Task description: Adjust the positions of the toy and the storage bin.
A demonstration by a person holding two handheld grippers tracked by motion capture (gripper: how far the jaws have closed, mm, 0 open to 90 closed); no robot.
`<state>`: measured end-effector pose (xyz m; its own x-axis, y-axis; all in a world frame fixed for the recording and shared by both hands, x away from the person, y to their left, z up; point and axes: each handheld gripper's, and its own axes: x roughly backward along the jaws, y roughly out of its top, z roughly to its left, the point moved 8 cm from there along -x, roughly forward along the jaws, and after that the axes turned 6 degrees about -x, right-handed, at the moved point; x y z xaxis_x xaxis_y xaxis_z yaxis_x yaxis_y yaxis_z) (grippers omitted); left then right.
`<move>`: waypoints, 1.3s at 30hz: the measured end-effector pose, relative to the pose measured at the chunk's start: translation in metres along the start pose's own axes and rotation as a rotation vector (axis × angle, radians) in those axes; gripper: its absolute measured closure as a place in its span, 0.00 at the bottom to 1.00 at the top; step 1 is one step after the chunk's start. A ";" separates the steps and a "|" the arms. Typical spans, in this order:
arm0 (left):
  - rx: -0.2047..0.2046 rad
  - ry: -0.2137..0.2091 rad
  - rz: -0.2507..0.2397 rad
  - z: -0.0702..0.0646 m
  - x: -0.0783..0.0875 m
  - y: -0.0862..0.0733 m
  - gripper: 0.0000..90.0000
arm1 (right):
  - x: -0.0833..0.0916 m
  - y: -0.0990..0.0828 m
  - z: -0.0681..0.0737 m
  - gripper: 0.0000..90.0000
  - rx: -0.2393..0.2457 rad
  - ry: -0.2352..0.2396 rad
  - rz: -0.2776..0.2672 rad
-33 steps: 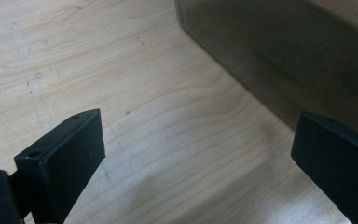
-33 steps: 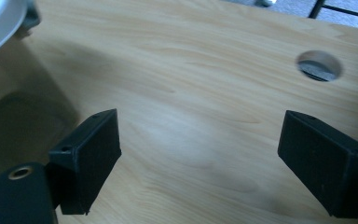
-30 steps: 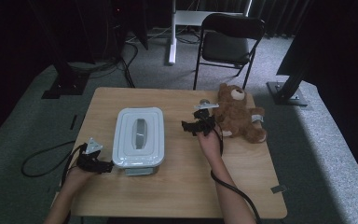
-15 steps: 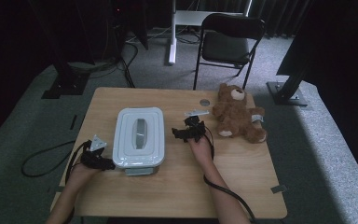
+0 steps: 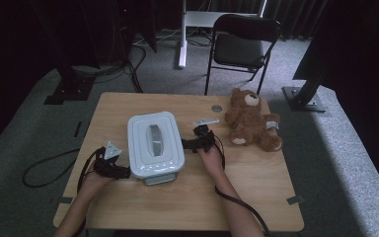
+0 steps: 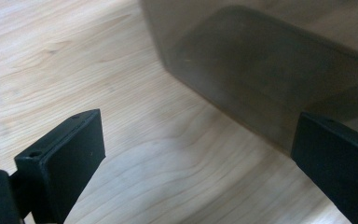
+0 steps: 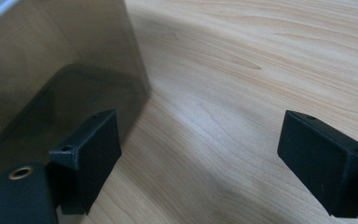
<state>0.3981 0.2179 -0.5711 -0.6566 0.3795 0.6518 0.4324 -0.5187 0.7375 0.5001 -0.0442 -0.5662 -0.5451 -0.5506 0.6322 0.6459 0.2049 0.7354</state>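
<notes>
My left gripper (image 5: 123, 172) has its fingers (image 6: 65, 154) spread wide with nothing between them, just off the left wall of the lidded storage box (image 5: 155, 143). My right gripper (image 5: 186, 144) is equally wide and empty at the box's right wall. The box is smoky translucent plastic under a pale lid; the counter (image 5: 256, 182) is light woodgrain. Beyond my right gripper lies a brown teddy bear (image 5: 250, 120).

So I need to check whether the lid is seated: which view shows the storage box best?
The high view: the whole storage box with its white lid and handle, between both grippers. The left gripper view and right gripper view give just a smoky translucent wall up close.
</notes>
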 end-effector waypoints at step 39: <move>0.039 -0.015 -0.018 -0.001 -0.014 0.026 0.04 | -0.018 0.016 -0.016 0.16 -0.019 0.061 0.056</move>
<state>0.4181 0.1986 -0.5615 -0.6554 0.4002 0.6406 0.4447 -0.4811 0.7555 0.5290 -0.0442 -0.5703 -0.4747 -0.5876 0.6553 0.6848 0.2210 0.6944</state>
